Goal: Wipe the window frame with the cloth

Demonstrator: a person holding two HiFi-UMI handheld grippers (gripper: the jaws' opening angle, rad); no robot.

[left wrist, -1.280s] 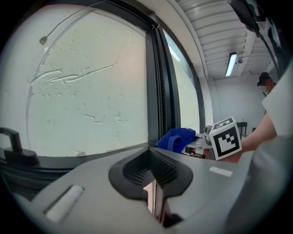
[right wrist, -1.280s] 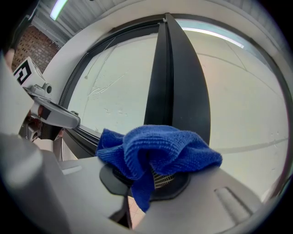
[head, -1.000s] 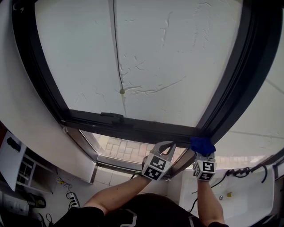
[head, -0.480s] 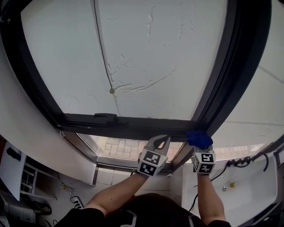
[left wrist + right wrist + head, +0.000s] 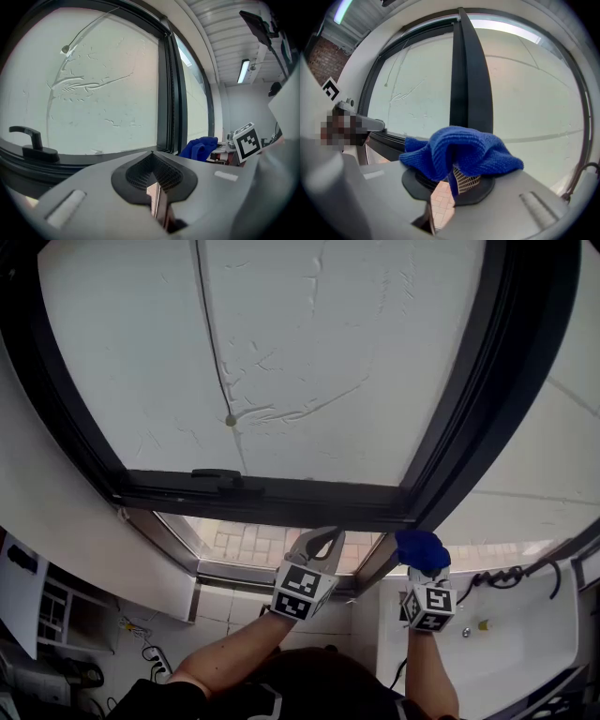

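Blue knitted cloth (image 5: 459, 152) sits bunched over the tip of the right gripper (image 5: 457, 176), whose jaws pinch a fold of it. It is just below the corner of the dark metal window frame (image 5: 441, 456), and I cannot tell whether it touches. The left gripper (image 5: 154, 180) hangs beside it, jaws together on nothing. The pinch looks shallow, so dragging hard along the frame could tug the cloth free. If the wad shifts aside, a bare jaw could scrape the frame or the glass.
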